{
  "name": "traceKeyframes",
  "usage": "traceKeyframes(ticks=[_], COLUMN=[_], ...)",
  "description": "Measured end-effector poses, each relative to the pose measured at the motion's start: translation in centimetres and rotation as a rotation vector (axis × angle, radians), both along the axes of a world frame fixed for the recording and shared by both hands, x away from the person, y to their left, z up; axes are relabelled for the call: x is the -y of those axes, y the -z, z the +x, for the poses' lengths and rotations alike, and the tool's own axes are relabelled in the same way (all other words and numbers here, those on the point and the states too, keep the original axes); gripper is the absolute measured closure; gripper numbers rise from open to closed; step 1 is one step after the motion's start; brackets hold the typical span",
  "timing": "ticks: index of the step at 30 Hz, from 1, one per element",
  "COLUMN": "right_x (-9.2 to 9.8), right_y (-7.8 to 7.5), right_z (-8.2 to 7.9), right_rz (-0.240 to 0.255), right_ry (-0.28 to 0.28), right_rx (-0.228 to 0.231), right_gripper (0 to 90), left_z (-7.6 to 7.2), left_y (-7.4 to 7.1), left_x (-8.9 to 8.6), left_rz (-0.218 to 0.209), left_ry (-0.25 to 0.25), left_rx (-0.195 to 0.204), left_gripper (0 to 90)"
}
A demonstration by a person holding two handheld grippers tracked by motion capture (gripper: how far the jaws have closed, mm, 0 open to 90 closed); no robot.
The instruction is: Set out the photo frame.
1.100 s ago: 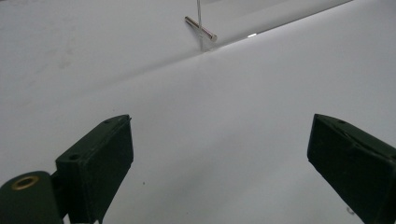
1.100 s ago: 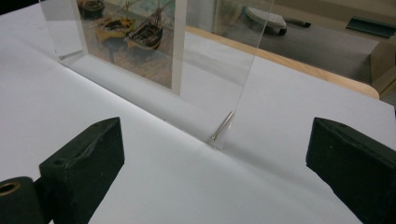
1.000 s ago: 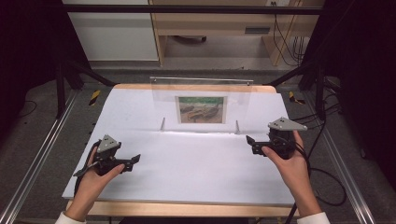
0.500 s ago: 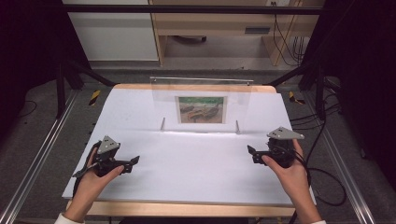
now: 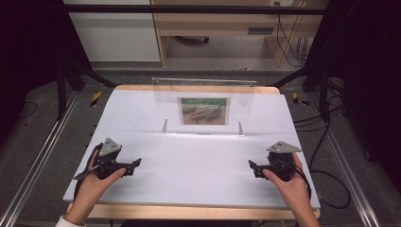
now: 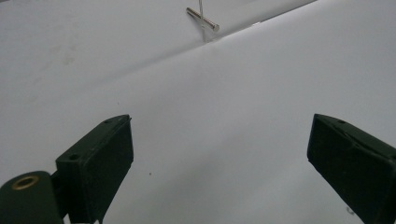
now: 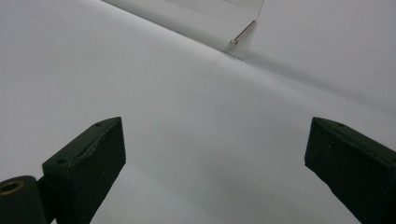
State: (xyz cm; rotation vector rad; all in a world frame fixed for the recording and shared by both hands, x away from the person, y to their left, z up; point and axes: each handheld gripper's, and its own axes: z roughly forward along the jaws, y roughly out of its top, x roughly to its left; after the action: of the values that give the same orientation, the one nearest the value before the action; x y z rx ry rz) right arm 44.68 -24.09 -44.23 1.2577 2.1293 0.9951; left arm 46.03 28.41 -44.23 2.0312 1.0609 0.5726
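Right hand-held gripper (image 5: 253, 169): drawn back toward the bench (image 5: 198, 161) edge, jaws spread, empty. Left hand-held gripper (image 5: 133, 166): unmoved, spread. Picture stand (image 5: 204, 108): untouched; work not begun.

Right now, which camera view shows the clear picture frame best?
The high view: the whole clear frame stands upright on the white sheet, its picture facing the camera. The left gripper view shows just one metal foot pin; the right gripper view shows a lower corner with the other pin.
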Motion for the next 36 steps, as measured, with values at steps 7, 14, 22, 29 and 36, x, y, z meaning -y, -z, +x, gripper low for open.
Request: traceKeyframes(ticks=[7, 14, 22, 29, 36], right_x=[0.0, -0.1, -1.3, -2.5, -2.4], right_y=[1.1, 1.8, 2.9, 3.5, 3.8], right_z=[-0.2, -0.4, -0.7, -0.6, -0.7], right_rz=[0.010, 0.028, 0.055, 0.022, 0.019], right_ry=[-0.003, -0.004, -0.013, -0.055, -0.063], right_rx=[-0.014, -0.030, -0.047, -0.061, -0.084], right_gripper=[5.8, 5.8, 5.8, 5.9, 6.1], left_z=[0.1, 0.1, 0.2, 0.3, 0.3], left_y=[0.1, 0.3, 0.6, 0.8, 1.0], left_x=[-0.2, -0.2, -0.3, -0.6, -0.8], left_rz=[0.015, 0.028, 0.062, 0.078, 0.087], left_ry=[-0.002, 0.000, -0.001, -0.004, -0.007], left_rx=[-0.004, -0.009, -0.014, -0.015, -0.016], left_gripper=[7.1, 7.1, 7.0, 7.0, 7.0])
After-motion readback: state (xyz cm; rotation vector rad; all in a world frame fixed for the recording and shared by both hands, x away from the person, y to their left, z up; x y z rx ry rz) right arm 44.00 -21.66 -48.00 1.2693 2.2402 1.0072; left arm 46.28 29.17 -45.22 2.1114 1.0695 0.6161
